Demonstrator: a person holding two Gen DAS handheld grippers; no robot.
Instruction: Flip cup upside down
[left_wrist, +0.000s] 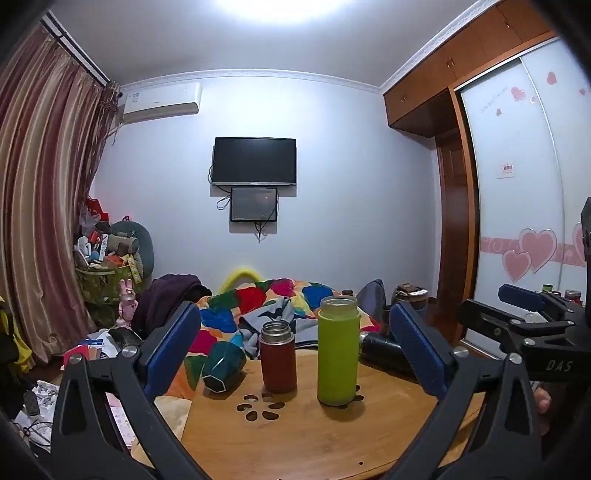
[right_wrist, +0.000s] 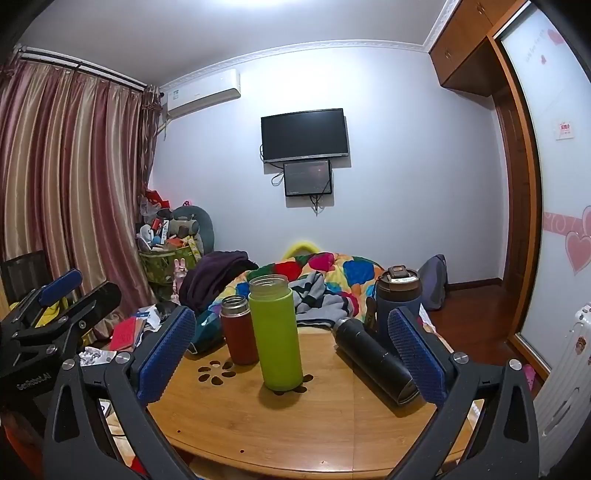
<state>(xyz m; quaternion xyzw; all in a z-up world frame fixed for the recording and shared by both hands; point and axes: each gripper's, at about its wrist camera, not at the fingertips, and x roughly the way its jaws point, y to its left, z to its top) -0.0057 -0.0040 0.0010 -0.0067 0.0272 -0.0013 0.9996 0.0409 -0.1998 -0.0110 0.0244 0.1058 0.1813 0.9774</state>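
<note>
A round wooden table (left_wrist: 303, 435) (right_wrist: 295, 421) holds several cups. A lime green cup (left_wrist: 338, 350) (right_wrist: 275, 332) stands upright, mouth up, near the middle. A dark red flask (left_wrist: 277, 356) (right_wrist: 238, 328) stands upright to its left. A teal faceted cup (left_wrist: 223, 365) (right_wrist: 207, 328) lies on its side at the left edge. A black flask (left_wrist: 384, 350) (right_wrist: 373, 360) lies on its side at the right. My left gripper (left_wrist: 295, 354) is open and empty, short of the cups. My right gripper (right_wrist: 291, 354) is open and empty, also short of them.
A dark blue lidded mug (right_wrist: 398, 295) stands at the table's far right. Behind the table is a bed with a colourful quilt (left_wrist: 266, 302). Clutter and a basket (left_wrist: 107, 280) are at the left by the curtain. A wardrobe (left_wrist: 524, 184) is on the right.
</note>
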